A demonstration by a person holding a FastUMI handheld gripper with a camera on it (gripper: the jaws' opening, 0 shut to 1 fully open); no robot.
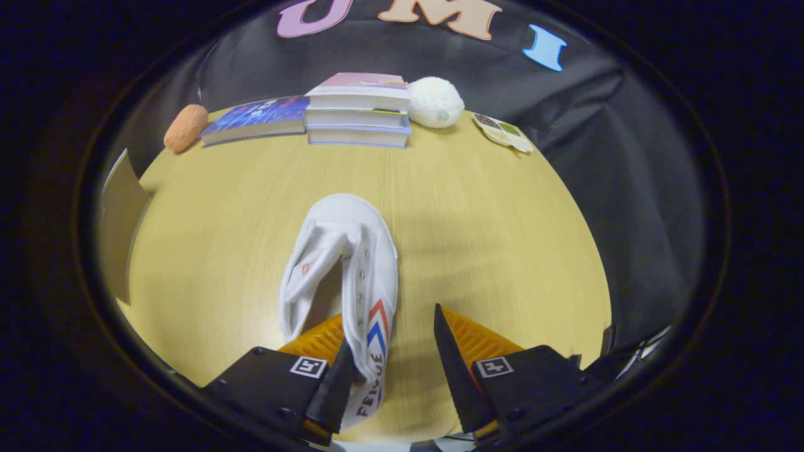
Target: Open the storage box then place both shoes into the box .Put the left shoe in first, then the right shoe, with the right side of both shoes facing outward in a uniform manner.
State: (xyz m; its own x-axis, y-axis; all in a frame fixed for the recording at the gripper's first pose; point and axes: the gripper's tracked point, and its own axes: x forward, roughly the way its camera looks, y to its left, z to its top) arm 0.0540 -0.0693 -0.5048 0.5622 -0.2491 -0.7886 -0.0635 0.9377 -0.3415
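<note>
White canvas shoe [342,276] lies mid-table [490,226], long axis running straight away from the claw [389,351], toe far, heel near. Claw wide open, gripping nothing: one finger [336,383] sits at the heel opening, touching or just beside the collar; the other stands clear on the striped side. Red-and-blue chevrons mark that side; laces absent.

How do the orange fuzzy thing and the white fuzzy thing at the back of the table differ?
The orange lump is oblong and tilted, beside the lone blue book; the white ball is rounder, larger-looking, and sits against the book stack. Both look soft, far beyond the open gripper and white shoe.
</note>
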